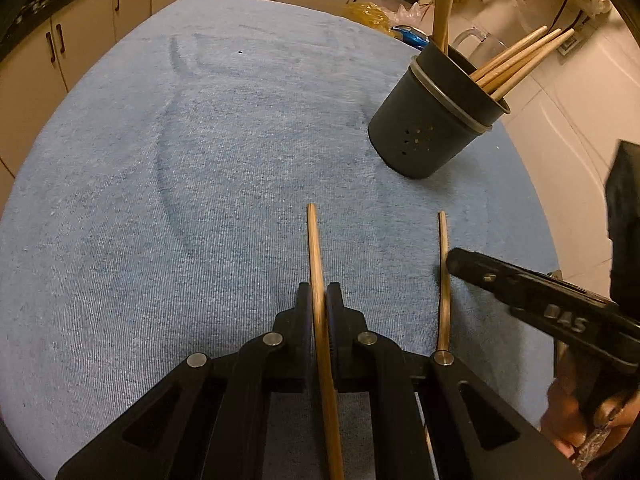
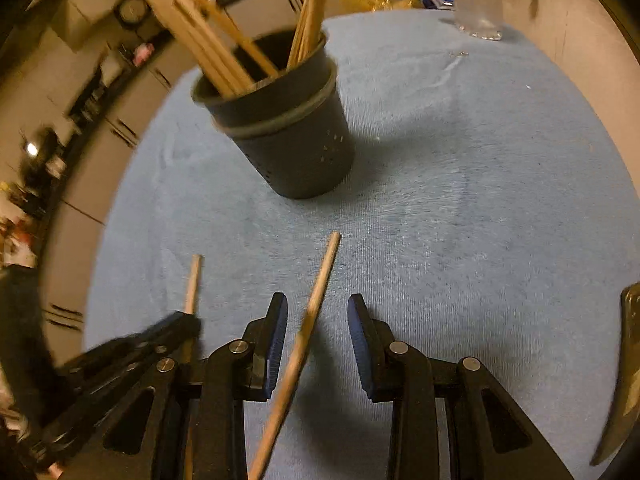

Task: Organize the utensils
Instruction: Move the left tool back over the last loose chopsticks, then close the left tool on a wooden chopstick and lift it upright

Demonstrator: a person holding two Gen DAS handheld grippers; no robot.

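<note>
Left claw clamped on chopstick; right claw wide open, second chopstick between jaws (untouched).

Black linkages, blue-padded fingers, silver pins.

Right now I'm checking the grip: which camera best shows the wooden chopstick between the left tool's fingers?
Left wrist view: the wooden chopstick sits centred, clamped by the left tool. The right wrist view catches only its blurred tip.
</note>
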